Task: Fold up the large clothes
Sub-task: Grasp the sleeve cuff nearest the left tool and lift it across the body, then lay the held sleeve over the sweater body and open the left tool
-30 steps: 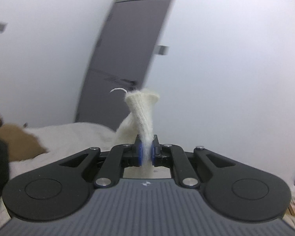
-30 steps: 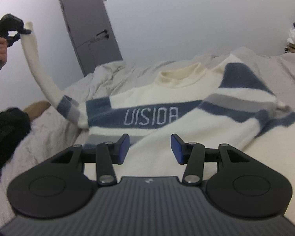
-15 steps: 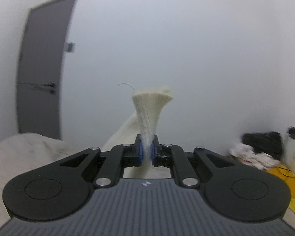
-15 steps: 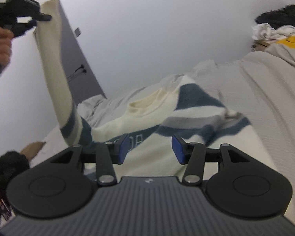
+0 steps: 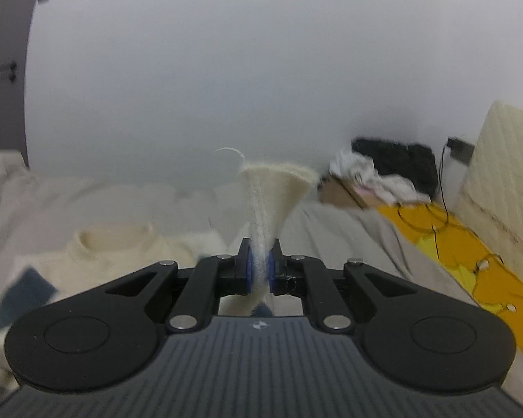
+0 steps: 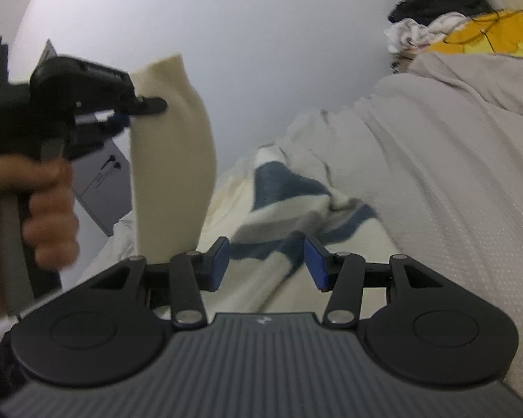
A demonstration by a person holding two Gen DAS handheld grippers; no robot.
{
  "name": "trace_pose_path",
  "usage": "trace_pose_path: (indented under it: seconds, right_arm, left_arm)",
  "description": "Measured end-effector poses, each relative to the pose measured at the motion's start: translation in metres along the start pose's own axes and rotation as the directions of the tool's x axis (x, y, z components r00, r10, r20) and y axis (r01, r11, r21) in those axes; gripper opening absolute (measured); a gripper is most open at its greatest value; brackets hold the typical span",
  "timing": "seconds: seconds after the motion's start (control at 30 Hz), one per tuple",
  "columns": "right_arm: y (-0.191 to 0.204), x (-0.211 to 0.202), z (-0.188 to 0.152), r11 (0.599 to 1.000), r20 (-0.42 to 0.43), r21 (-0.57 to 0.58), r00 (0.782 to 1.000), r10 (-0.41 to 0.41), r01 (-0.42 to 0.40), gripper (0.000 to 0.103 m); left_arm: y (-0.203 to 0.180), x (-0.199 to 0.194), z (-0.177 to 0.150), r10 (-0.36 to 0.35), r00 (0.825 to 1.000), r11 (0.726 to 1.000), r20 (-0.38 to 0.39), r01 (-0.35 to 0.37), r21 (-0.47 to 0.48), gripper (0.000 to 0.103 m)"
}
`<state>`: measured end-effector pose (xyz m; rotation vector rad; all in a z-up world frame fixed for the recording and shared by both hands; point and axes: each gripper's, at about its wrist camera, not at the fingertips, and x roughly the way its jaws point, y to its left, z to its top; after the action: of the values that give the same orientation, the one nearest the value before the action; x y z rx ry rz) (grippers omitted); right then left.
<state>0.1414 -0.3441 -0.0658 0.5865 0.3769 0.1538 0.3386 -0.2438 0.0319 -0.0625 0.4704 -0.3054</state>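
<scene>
1. Up front, the left gripper [image 5: 259, 266] has its fingers [image 5: 248, 267] clamped tight on the ribbed cream cuff [image 5: 277, 188] of the sweater's sleeve [image 6: 171, 160], which flares out above the pads with a loose thread curling off it.
2. Seen from the right wrist camera, a hand [image 6: 35, 205] holds that gripper raised at the left, and the sleeve hangs down from it in a long cream column.
3. The right gripper [image 6: 266, 261] has its fingers [image 6: 219, 261] standing apart with nothing between them, hovering above the sweater's striped body.
4. The cream, blue and grey sweater [image 6: 289, 209] lies spread on the bed [image 6: 453, 181], its collar [image 5: 115, 240] visible in the left view.
5. Beyond the bed sit a yellow cloth [image 5: 463, 250] with a thin black cable, a heap of white and black clothes [image 5: 383, 170], and a grey door [image 6: 104, 181].
</scene>
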Motion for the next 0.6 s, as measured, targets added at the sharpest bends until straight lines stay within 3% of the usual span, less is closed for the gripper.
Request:
trace_pose_path:
  seconds: [0.03, 0.1, 0.13, 0.17, 0.3, 0.4, 0.6]
  right_arm:
    - [-0.003, 0.001, 0.000, 1.000, 0.001, 0.010, 1.000, -0.009, 0.009, 0.051]
    - [-0.008, 0.003, 0.000, 0.999, 0.004, 0.025, 1.000, -0.021, 0.021, 0.051]
    - [-0.009, 0.004, 0.000, 0.999, 0.003, 0.028, 1.000, -0.024, 0.024, 0.051]
    - [-0.008, 0.005, -0.001, 0.999, 0.002, 0.027, 1.000, -0.025, 0.024, 0.051]
    - [-0.002, 0.007, -0.003, 0.999, 0.013, -0.005, 0.999, -0.032, 0.032, 0.051]
    - [0.003, 0.002, -0.004, 0.999, 0.052, -0.031, 0.998, -0.043, 0.044, 0.051]
    - [0.015, 0.018, -0.010, 0.993, 0.011, -0.095, 0.998, -0.064, 0.065, 0.051]
  left_arm:
    - [-0.001, -0.001, -0.006, -0.016, 1.000, 1.000, -0.015, 0.016, -0.007, 0.012]
    - [0.002, 0.000, -0.012, -0.056, 0.998, 0.998, -0.042, 0.056, -0.018, 0.028]
    - [0.000, -0.002, -0.012, -0.070, 0.996, 0.997, -0.049, 0.069, -0.024, 0.047]
    - [0.001, -0.005, -0.015, -0.078, 0.996, 0.997, -0.047, 0.077, -0.026, 0.057]
    - [0.011, -0.026, -0.026, -0.091, 0.996, 0.995, -0.005, 0.090, -0.035, 0.057]
    - [0.026, -0.039, -0.043, -0.059, 0.998, 0.997, -0.016, 0.059, -0.055, 0.057]
    - [0.086, -0.069, -0.084, 0.049, 0.999, 0.993, -0.015, -0.050, -0.107, 0.057]
